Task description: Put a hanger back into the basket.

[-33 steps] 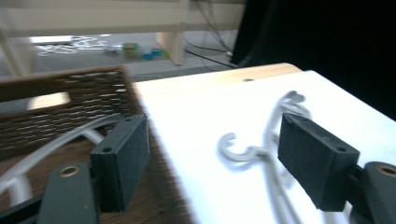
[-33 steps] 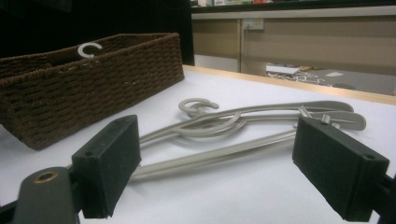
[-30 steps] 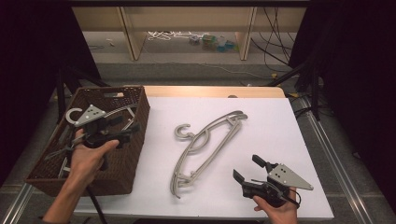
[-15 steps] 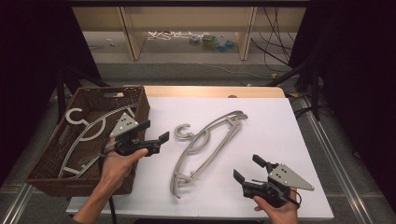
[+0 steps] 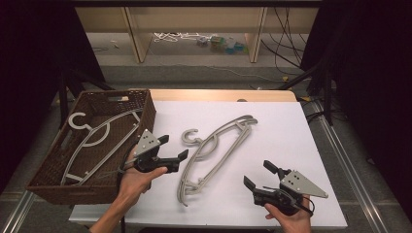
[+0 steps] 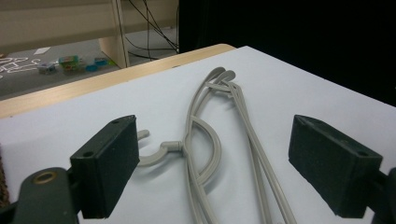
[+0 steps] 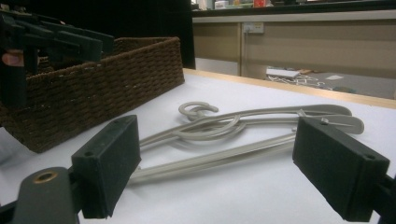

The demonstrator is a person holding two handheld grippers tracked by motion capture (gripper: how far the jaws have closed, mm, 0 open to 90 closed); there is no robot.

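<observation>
Stacked grey plastic hangers (image 5: 218, 145) lie on the white sheet, hook toward the basket. In the left gripper view the hangers (image 6: 243, 116) stretch away between the jaws. My left gripper (image 5: 174, 147) hovers just left of the hook; its jaws have just been opening and stand open with nothing between them (image 6: 212, 140). Another grey hanger (image 5: 97, 141) lies inside the brown wicker basket (image 5: 148, 114). My right gripper (image 5: 257, 173) rests at the front right, open and empty (image 7: 215, 154), facing the hangers (image 7: 233, 126).
The white sheet (image 5: 291, 136) covers a wooden table (image 5: 218, 94). The basket (image 7: 116, 79) stands at the table's left edge. Behind the table are a low shelf and loose cables (image 5: 175, 38) on the floor. Black curtains close both sides.
My left gripper moved right and down, from over the basket to beside the hangers' hook. The hanger it was at now lies in the basket. The right gripper kept still.
</observation>
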